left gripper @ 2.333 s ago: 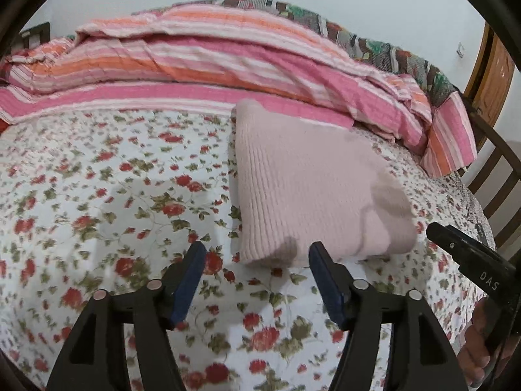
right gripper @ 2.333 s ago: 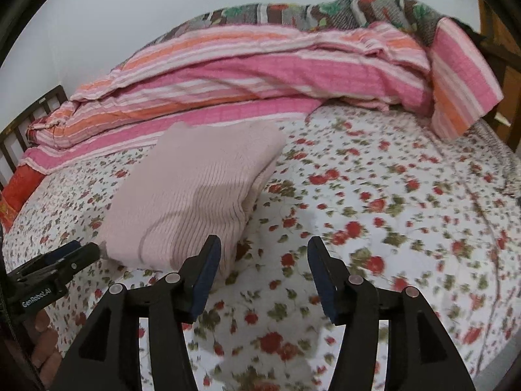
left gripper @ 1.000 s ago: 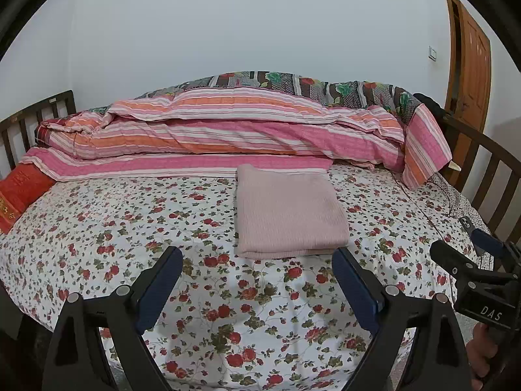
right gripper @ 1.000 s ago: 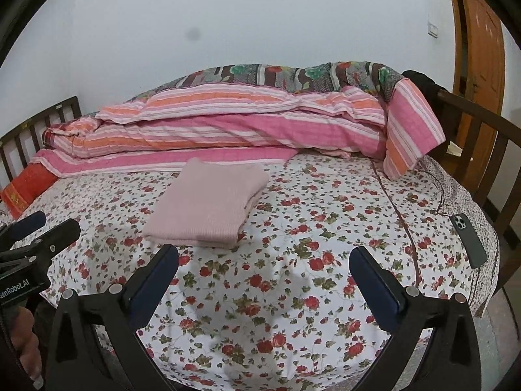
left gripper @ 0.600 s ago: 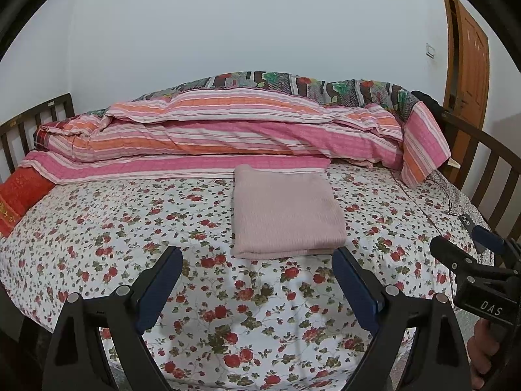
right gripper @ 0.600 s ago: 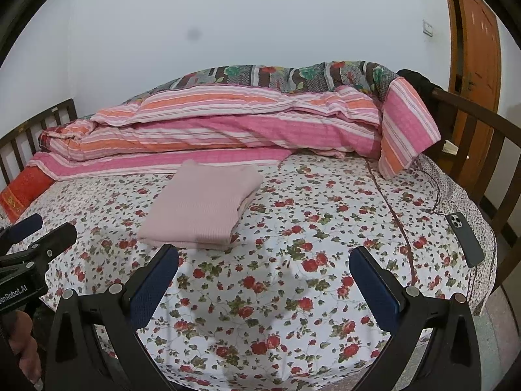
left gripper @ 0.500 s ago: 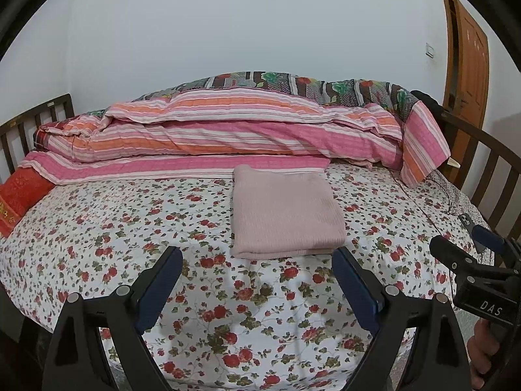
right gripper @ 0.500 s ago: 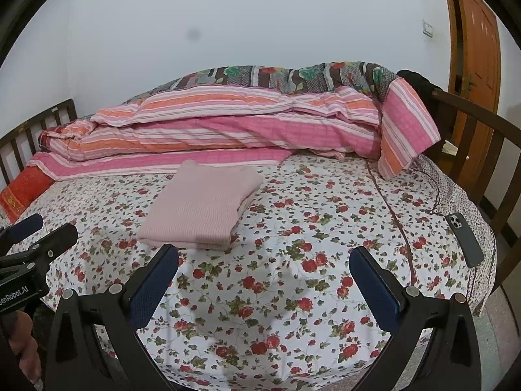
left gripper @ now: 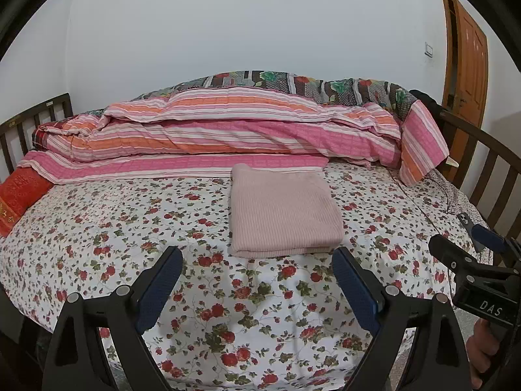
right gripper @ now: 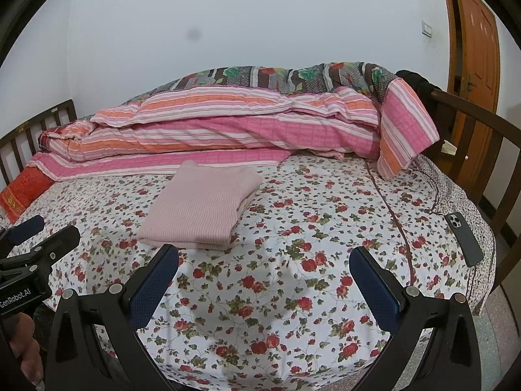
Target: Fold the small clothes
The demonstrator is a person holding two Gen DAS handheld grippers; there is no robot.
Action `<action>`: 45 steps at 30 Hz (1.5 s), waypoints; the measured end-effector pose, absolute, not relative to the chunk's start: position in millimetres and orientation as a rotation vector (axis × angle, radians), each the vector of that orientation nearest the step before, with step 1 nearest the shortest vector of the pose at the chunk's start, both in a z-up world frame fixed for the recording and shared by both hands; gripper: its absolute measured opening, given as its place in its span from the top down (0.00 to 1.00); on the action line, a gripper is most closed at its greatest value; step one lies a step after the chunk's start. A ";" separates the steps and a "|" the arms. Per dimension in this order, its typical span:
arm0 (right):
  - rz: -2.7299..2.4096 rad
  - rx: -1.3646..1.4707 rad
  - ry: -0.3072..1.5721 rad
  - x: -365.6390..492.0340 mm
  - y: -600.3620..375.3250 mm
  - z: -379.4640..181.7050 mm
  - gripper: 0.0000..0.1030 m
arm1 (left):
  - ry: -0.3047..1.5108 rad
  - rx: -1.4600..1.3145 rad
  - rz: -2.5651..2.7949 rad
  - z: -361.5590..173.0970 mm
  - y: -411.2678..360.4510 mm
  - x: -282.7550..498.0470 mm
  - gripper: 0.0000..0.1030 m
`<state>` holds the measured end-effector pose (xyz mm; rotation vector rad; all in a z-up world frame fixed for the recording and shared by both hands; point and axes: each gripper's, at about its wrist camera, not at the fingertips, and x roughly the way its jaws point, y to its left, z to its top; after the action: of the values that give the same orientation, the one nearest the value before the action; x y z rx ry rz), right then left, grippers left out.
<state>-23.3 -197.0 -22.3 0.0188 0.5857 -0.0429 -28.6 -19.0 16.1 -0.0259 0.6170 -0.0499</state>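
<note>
A folded pale pink ribbed knit garment lies flat on the bed's white sheet printed with red roses, well ahead of the left gripper, a little to the right of centre between its jaws, and ahead and to the left of the right gripper. Both sets of blue-padded jaws stand wide apart with nothing between them, held back from the bed's near edge. The knit looks soft, light and limp, likely to sag and slip out of its fold if lifted by one corner; a hold on the stacked layers at the near edge, one gripper at each corner, appears safest. Beyond it, a rolled pink-and-orange striped quilt runs along the far side. A dark smartphone rests near the bed's right edge, far right of the right jaws. The garment's type, sleeves and underside folds cannot be made out, and the hands holding the grippers are largely cut off at the frame corners.
</note>
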 end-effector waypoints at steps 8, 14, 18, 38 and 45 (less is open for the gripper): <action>-0.045 0.019 0.583 -24.4 -197.9 -21.1 0.01 | 0.617 -0.027 -0.049 16.3 -19.3 -28.9 0.10; -0.044 0.019 0.583 -24.5 -198.2 -21.0 0.01 | 0.617 -0.027 -0.049 16.3 -19.5 -29.2 0.10; -0.045 0.019 0.583 -24.8 -197.3 -21.2 0.01 | 0.616 -0.028 -0.047 16.4 -20.0 -29.2 0.10; -0.045 0.019 0.580 -26.5 -196.8 -20.0 0.01 | 0.615 -0.031 -0.050 16.6 -19.3 -29.6 0.10; -0.044 0.019 0.580 -26.8 -195.3 -18.7 0.01 | 0.616 -0.029 -0.052 16.4 -17.7 -29.3 0.10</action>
<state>-26.8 -195.3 -18.7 0.0188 0.5801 -0.0441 -29.3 -17.7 16.4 -0.0288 0.6159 -0.0519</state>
